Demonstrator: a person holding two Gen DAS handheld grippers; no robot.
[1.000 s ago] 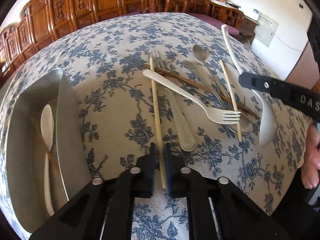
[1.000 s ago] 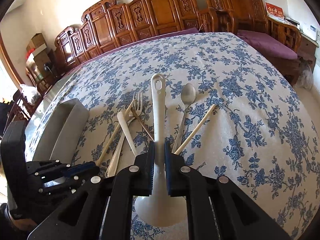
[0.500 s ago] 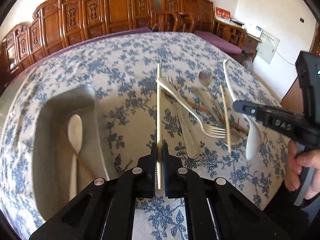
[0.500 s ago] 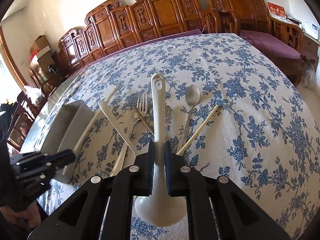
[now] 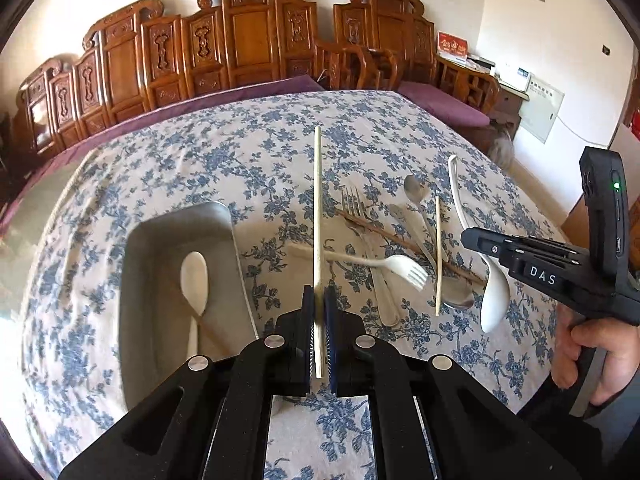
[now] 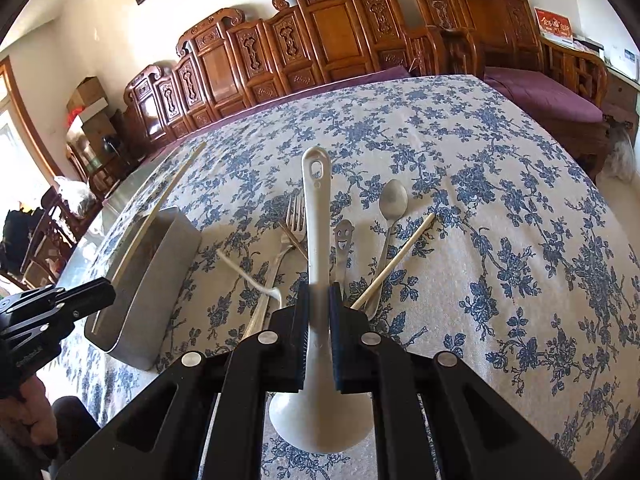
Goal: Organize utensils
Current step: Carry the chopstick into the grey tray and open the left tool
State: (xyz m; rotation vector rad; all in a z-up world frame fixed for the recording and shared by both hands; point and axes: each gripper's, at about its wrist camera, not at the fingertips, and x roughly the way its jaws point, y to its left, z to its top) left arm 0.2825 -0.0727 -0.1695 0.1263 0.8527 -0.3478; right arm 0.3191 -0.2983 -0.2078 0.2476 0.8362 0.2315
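Between the pads of the left claw (image 5: 319, 334) a pale chopstick (image 5: 317, 216) is pinched near its lower end, its shaft running straight ahead above the floral counter (image 5: 200, 152). Its near tip is partly hidden between the pads. Left of it sits a metal tray (image 5: 136, 280), holding a white spoon (image 5: 195, 280) and a dark chopstick whose length is hard to follow against the grey floor of the tray.

Right of the held chopstick lies a loose heap: a white plastic fork (image 5: 384, 264), a metal fork (image 5: 360, 232), a metal spoon (image 5: 416, 196), a second pale chopstick (image 5: 438, 256) and a brown chopstick crossing under them; which piece rests on which cannot be told throughout.

The right claw (image 6: 319, 332) is pressed on the handle of a white ladle (image 6: 316, 208), its bowl partly hidden beneath the claw body. Carved wooden chairs (image 6: 340, 20) line the counter's far edge; the cloth on the right side of the heap lies bare.
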